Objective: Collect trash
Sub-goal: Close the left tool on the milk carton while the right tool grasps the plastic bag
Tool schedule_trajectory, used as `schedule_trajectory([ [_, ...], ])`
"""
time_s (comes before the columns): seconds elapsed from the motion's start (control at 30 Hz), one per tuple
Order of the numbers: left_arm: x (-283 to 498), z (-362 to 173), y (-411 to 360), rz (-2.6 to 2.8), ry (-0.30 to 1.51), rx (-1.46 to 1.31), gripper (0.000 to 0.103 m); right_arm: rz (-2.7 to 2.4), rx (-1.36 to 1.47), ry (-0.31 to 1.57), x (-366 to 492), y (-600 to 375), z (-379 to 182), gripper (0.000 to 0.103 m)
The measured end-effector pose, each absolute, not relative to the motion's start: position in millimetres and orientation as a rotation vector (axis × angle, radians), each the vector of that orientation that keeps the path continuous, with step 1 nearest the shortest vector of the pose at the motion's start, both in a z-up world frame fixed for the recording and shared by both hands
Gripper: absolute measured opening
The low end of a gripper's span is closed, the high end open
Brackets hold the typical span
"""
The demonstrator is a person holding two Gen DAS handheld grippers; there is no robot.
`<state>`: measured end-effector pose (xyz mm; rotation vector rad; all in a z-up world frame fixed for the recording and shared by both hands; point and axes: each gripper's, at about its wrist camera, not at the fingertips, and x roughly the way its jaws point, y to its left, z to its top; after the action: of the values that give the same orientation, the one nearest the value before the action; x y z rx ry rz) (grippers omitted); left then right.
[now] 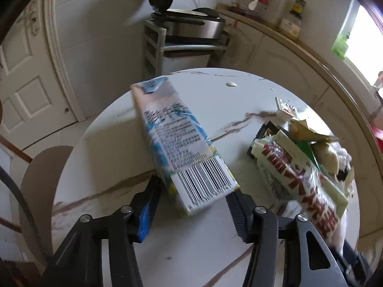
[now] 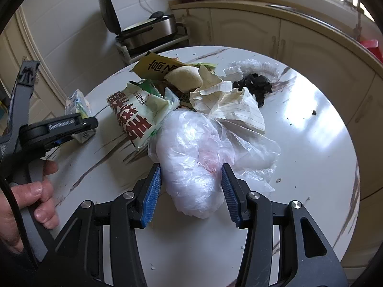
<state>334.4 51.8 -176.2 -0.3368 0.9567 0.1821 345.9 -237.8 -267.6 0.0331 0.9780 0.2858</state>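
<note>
The left gripper (image 1: 194,191) was found closed on the drink carton (image 1: 177,143), its jaws pressed against the two flanks of the barcode end. The carton lay tilted, its far end pointing away across the round table (image 1: 107,148), with the near end between the fingers. The carton was judged light and probably empty; its board walls were judged stiff but liable to buckle under a hard squeeze. The grip on the narrow end was judged adequate, though a hold nearer the middle would have been steadier.

To the right of the carton, a heap of refuse was noted on the table: a green and white snack wrapper (image 2: 136,112), a yellow packet (image 2: 155,68), a pale bun (image 2: 184,77), crumpled lined paper (image 2: 229,102) and a dark clump (image 2: 253,86).

The right gripper (image 2: 191,186) was found clamped on the clear plastic bag (image 2: 191,155), at the near edge of that heap. The film was seen bulging between the blue pads (image 2: 153,186). The bag was judged soft, light and slippery; a bunched fold was judged the safest place to hold it, since a single layer could slide out or tear.
</note>
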Motion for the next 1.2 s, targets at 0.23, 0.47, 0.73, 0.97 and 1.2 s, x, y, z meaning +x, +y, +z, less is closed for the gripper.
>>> schedule_trajectory([
  [0.23,310,-172,60,0.106,0.936,-0.246,0.043,0.284,0.040,0.975,345,-236,-268,0.047],
  [0.47,315,-165,57,0.188,0.904,-0.116,0.097,0.278,0.032,0.978,344,-235,-269,0.047],
  [0.73,334,-176,59,0.173,0.919,-0.149,0.045,0.268,0.037,0.968,347,-234,-269,0.047],
  [0.97,304,-159,63,0.095,0.915,-0.146,0.037,0.260,0.072,0.940,335,-243,-264,0.040],
  [1.2,242,-129,56,0.005,0.882,-0.126,0.037,0.262,0.153,0.904,307,-262,-250,0.038],
])
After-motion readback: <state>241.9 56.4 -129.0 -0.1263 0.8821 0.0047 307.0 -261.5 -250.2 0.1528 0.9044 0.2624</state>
